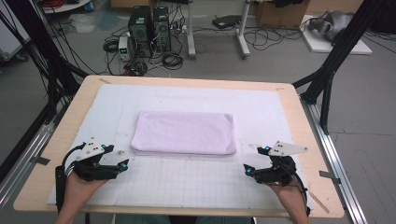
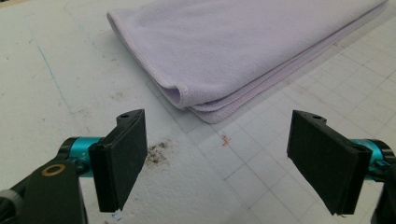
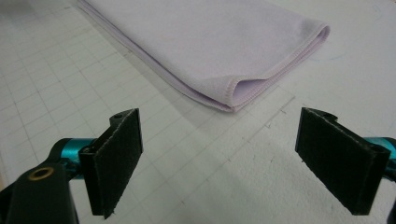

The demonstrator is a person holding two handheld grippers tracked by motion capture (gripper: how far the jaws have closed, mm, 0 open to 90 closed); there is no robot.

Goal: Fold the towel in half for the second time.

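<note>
Both claws, left point(image 1: 122, 164) and right point(image 1: 248, 171), gape empty beside the folded lilac towel point(image 1: 184, 132); a shallow pinch risks separating its layers.

one folded towel point(image 1: 183, 133) (perhaps four layers), two grippers, one gridded mat point(image 1: 187, 182), one table point(image 1: 70, 116).

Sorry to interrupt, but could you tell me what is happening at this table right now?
A person is working on a folded lilac towel that lies flat in the middle of the white gridded mat. The left hand-held gripper sits just off the towel's near left corner and the right hand-held gripper just off its near right corner. Both have their jaws wide open and touch nothing; each points at its corner of the towel, where the stacked layers show.
</note>
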